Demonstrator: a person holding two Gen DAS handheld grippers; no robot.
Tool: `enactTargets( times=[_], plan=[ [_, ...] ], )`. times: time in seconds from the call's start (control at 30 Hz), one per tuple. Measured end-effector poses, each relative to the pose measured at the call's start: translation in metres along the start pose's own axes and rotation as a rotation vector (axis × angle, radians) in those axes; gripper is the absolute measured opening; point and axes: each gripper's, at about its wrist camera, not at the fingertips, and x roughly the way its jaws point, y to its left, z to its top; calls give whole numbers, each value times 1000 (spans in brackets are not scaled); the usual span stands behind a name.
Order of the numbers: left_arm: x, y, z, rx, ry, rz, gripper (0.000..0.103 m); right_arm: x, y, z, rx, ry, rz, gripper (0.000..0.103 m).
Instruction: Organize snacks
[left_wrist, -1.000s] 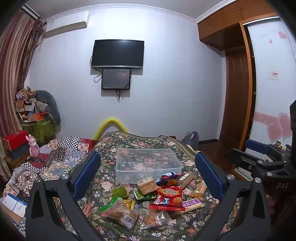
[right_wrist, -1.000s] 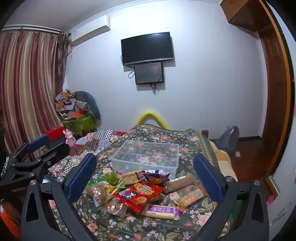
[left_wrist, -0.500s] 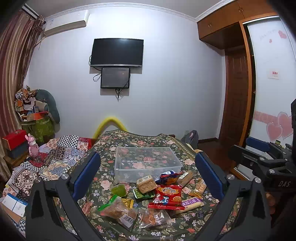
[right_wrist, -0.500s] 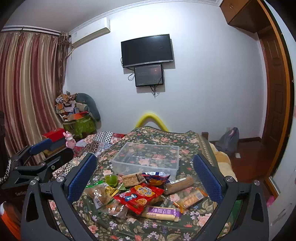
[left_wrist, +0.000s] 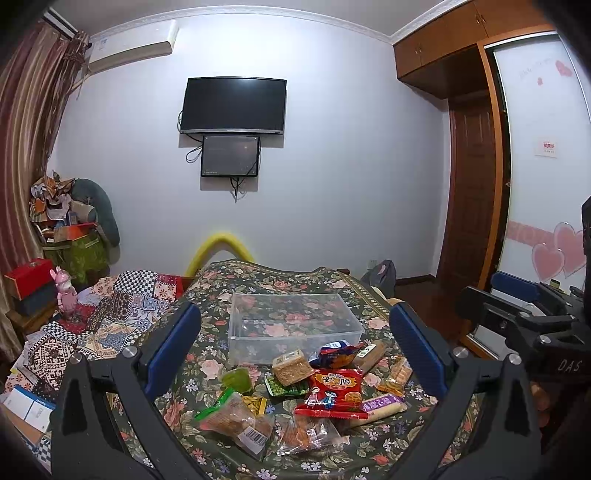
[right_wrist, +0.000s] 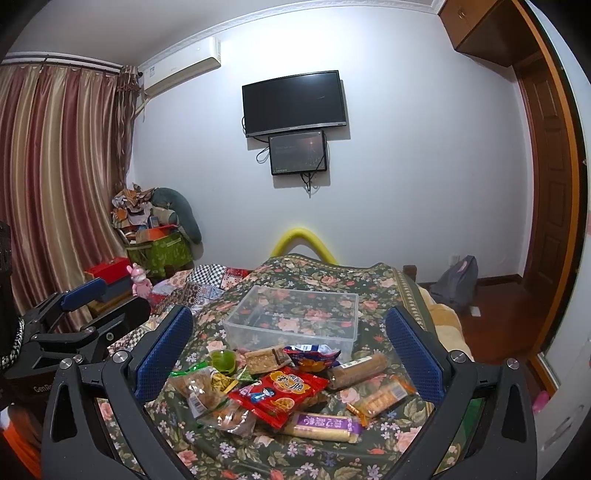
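Your left gripper (left_wrist: 295, 350) and right gripper (right_wrist: 288, 349): jaws apart, holding nothing (both above snack pile (right_wrist: 280, 387)); clear bin (right_wrist: 295, 317) mid-bed, behind pile.

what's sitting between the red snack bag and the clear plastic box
In the right wrist view, a blue-and-orange snack packet and a brown wafer block lie between the red snack bag and the clear plastic box.

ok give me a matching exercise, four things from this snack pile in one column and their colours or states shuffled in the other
Things:
1. clear plastic bin
2. big flat snack packet
3. long wafer bar
4. small jelly cup

Colours or states:
a. purple label
b. green
c. empty
d. red, lying on top of the pile

Pairs: 1-c, 2-d, 3-a, 4-b
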Motion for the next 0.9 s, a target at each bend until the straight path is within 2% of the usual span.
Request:
enactTargets(
  times=[0.9],
  plan=[
    [0,0,2,-8,3,-10,103,-1,-1,0,8,-13,0,103]
  ],
)
